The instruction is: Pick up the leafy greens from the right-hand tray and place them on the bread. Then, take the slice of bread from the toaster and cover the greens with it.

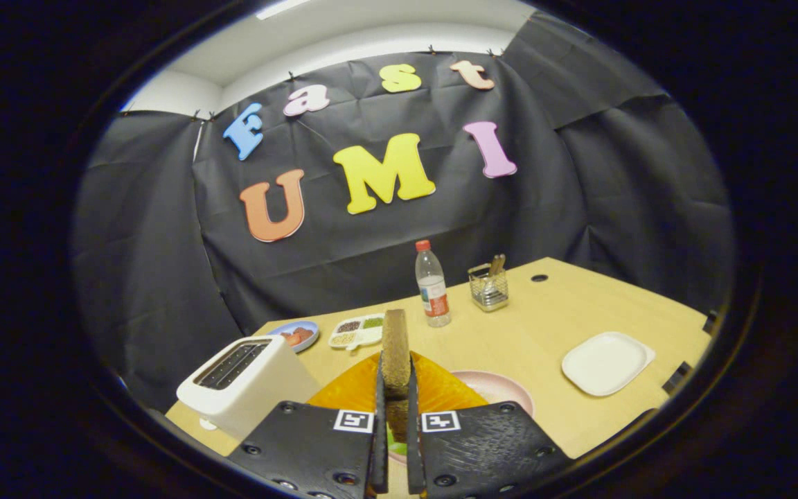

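Grip: I see my gripper (395, 388) clamping an upright brown bread slice (395, 353).
Below: orange plate (440, 388).
Beside: white toaster (243, 384).

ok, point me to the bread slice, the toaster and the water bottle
bread slice (395, 346): gripper view, upper edge-on part, above the fingers pressing it
toaster (246, 384): gripper view, white side wall
water bottle (432, 287): gripper view, body at the label

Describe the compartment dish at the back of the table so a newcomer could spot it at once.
Start at the white toaster on the wooden table and look beyond it toward the black cloth wall. There, between a blue plate and a red-capped water bottle, lies the white compartment dish. Unlike its neighbours, it is divided into sections holding differently coloured fillings.
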A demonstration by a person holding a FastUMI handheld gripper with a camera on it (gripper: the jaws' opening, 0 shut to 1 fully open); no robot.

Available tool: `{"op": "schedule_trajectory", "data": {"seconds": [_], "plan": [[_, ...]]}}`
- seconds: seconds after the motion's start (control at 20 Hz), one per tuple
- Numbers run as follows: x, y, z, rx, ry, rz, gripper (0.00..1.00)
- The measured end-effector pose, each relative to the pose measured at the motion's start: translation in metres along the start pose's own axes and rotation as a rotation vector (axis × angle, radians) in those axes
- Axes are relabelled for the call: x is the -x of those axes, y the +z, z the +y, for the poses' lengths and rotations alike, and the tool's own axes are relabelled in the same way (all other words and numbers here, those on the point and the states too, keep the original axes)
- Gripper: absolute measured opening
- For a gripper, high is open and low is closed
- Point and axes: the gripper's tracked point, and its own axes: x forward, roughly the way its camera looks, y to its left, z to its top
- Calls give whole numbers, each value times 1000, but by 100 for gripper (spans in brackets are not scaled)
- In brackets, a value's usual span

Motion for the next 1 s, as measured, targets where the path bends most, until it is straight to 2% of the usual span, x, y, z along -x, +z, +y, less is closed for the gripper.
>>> {"op": "schedule_trajectory", "data": {"seconds": [0.4, 0.7, 0.75, 0.85, 0.95, 1.0], "plan": [[-18, -44, -8, -81, 45, 109, 11], [-24, -53, -43, -137, 16, 128, 11], [-25, -57, -46, -136, 19, 145, 16], [-28, -66, -48, -141, 38, 182, 16], [-30, -75, -57, -132, 29, 208, 27], [-30, -77, -61, -127, 24, 210, 28]]}}
